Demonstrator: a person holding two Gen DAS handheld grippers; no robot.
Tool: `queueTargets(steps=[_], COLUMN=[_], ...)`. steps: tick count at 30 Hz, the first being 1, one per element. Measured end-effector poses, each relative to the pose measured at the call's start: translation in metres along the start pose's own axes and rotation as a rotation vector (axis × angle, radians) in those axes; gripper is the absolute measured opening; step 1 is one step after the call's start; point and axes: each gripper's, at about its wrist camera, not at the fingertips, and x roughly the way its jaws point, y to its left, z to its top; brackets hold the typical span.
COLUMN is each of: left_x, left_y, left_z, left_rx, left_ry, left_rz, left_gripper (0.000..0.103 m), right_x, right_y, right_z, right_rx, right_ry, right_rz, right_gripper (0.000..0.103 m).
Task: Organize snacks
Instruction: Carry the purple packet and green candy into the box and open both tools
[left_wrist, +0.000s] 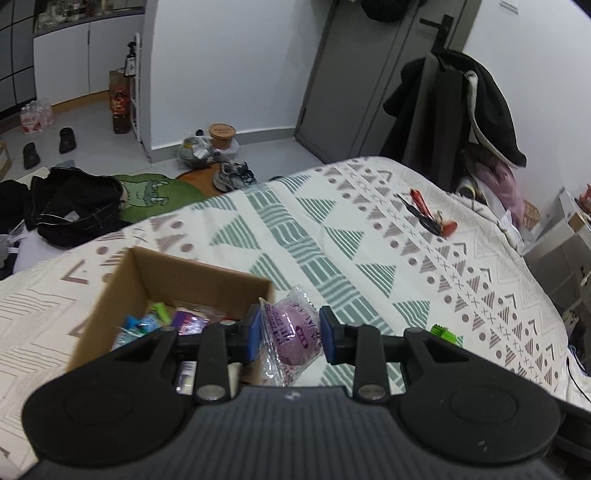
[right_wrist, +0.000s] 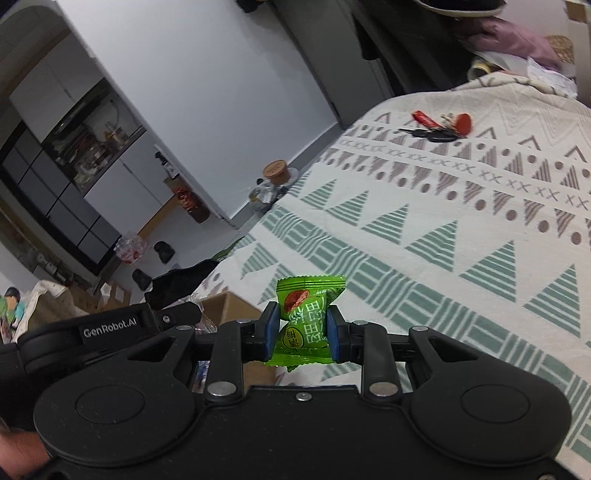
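Observation:
My left gripper (left_wrist: 290, 334) is shut on a clear packet with a purple round snack (left_wrist: 291, 328), held above the bed just right of a cardboard box (left_wrist: 122, 280). The box sits on the patterned bedspread and holds several wrapped snacks (left_wrist: 155, 321). My right gripper (right_wrist: 302, 330) is shut on a green snack packet (right_wrist: 308, 317) with a red fruit picture, lifted over the bedspread. In the left wrist view a corner of the green snack packet (left_wrist: 445, 331) shows at the right. In the right wrist view the left gripper's body (right_wrist: 110, 328) and a corner of the box (right_wrist: 225, 306) lie to the left.
A bunch of keys with red tags (left_wrist: 430, 216) (right_wrist: 441, 127) lies far out on the bedspread (left_wrist: 332, 229). Past the bed's edge the floor holds black clothes (left_wrist: 77, 206), shoes (left_wrist: 232, 175), a green mat (left_wrist: 155, 194) and a brown tub (left_wrist: 221, 134). Coats (left_wrist: 461, 110) hang at the right.

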Motion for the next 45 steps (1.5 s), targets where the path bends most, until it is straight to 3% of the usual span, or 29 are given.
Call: queueTargets(steps=[15, 30, 45], left_x=[-0.014, 0.031, 0.034], left_y=[0.069, 0.102, 0.132], left_z=[0.009, 0.021, 0.030], left_rx=[-0.082, -0.119, -0.153], left_ry=[-0.019, 0.028, 0.094], left_rz=[0.026, -0.017, 0.009], left_gripper=[0.032, 0.033, 0.038], right_x=[0.015, 0.047, 0.078], right_y=[0.059, 0.087, 0.116], right_z=[-0.012, -0.015, -0.012], right_rx=[-0.097, -0.148, -0.143], right_ry=[0.016, 0.028, 0.033], right_rz=[-0.006, -0.044, 0.077], right_gripper=[0.027, 0.027, 0.027])
